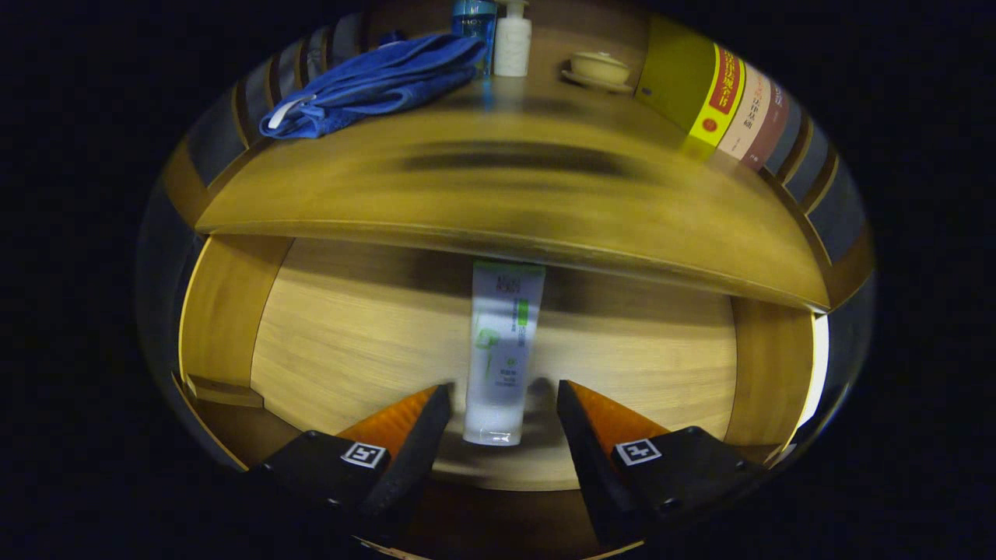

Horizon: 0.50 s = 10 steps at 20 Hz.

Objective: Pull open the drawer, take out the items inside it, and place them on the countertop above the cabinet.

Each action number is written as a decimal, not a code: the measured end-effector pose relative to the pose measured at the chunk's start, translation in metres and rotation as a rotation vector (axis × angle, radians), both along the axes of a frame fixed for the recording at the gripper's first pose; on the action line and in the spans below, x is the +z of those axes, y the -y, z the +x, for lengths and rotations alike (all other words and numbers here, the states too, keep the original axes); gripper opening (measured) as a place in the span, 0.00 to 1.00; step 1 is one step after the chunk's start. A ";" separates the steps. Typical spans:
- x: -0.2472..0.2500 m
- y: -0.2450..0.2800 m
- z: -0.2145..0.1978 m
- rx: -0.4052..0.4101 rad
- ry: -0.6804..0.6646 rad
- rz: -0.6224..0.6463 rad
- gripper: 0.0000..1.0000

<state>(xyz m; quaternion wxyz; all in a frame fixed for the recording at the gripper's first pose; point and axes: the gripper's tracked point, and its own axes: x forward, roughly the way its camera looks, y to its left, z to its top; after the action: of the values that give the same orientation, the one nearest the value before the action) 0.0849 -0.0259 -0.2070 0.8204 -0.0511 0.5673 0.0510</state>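
The wooden drawer (pixel 358 334) stands pulled out below the countertop (pixel 506 194). A white tube with green print (pixel 502 350) lies lengthwise on the drawer floor, its clear cap end nearest me. My gripper (pixel 504 393) is open, and the tube's cap end lies between the two fingers with a gap on each side. The left fingertip (pixel 436 408) and the right fingertip (pixel 572 408) do not press on the tube. The tube's far end reaches under the countertop's front edge.
On the countertop lie a folded blue towel (pixel 381 82), a blue bottle (pixel 475 23), a white pump bottle (pixel 513 43), a small lidded bowl on a saucer (pixel 597 70) and a row of books (pixel 720 101). Drawer side walls (pixel 226 311) stand left and right.
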 end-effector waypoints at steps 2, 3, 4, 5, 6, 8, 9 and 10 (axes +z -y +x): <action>-0.003 -0.001 0.000 -0.006 -0.037 0.020 0.88; -0.005 -0.004 -0.001 -0.020 -0.063 0.042 0.86; -0.005 -0.005 -0.002 -0.042 -0.089 0.056 0.74; 0.001 -0.008 0.006 -0.049 -0.069 0.072 0.63; 0.008 -0.011 0.010 -0.049 -0.065 0.086 0.52; 0.025 -0.020 0.019 -0.055 -0.057 0.125 0.50; 0.037 -0.025 0.026 -0.055 -0.046 0.144 0.50; 0.050 -0.029 0.033 -0.053 -0.033 0.159 0.50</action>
<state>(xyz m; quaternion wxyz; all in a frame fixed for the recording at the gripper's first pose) 0.1176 0.0030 -0.1575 0.8133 0.0298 0.5762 0.0751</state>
